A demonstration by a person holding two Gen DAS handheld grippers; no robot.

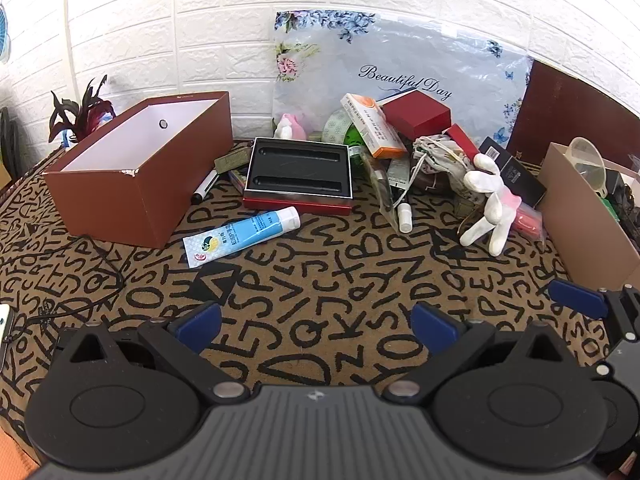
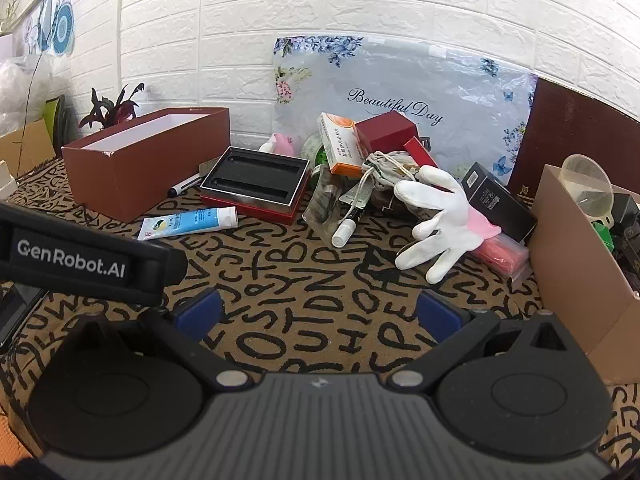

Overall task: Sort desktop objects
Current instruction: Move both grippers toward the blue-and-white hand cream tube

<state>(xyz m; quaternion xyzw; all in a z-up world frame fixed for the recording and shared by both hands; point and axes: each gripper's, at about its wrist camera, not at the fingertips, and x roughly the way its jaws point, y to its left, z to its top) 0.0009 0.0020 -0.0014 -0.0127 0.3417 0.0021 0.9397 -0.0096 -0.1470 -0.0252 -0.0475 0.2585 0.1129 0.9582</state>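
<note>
Together we held the left gripper [image 1: 316, 322] and right gripper [image 2: 318, 316] low over the lettered worktop [image 1: 320, 280], jaws open and empty, blue tube [image 1: 242, 236] beside brown box [image 1: 136, 168], white glove [image 2: 440, 220] before clutter.

The right gripper [image 2: 318, 314] hangs over the letter-patterned surface [image 2: 304, 280] with its fingers wide apart and nothing between them. Ahead lies a blue tube [image 2: 188, 223] beside the open brown box [image 2: 136, 168]. A white glove [image 2: 438, 222] rests near the tan box [image 2: 568, 248] at the right edge.
</note>
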